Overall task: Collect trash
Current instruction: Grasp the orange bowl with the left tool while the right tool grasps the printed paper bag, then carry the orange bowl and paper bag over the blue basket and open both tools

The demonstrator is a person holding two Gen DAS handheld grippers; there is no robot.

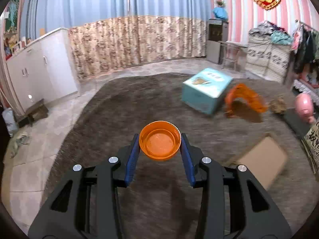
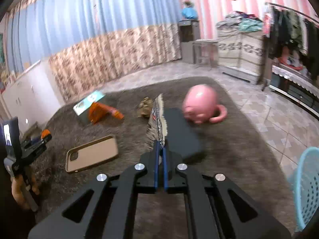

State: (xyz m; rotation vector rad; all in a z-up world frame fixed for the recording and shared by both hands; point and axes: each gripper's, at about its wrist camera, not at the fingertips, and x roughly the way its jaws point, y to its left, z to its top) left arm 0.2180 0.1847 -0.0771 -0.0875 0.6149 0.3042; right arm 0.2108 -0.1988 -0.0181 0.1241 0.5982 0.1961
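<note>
One brown rug [image 1: 123,103] (tiled floor [image 2: 265,109] around) | striped curtains [image 1: 89,2] | white cabinets [image 1: 39,73]

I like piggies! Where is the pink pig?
In the right wrist view, the pink pig lies on the brown rug, right of the wrapper the right gripper holds.

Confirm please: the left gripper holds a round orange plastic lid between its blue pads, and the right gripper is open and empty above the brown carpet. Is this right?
Not fully. The right gripper is not open and empty: in the right wrist view its jaws are shut on a flat crumpled wrapper. The rest stands: the left gripper holds the round orange plastic lid above the brown carpet.
</note>
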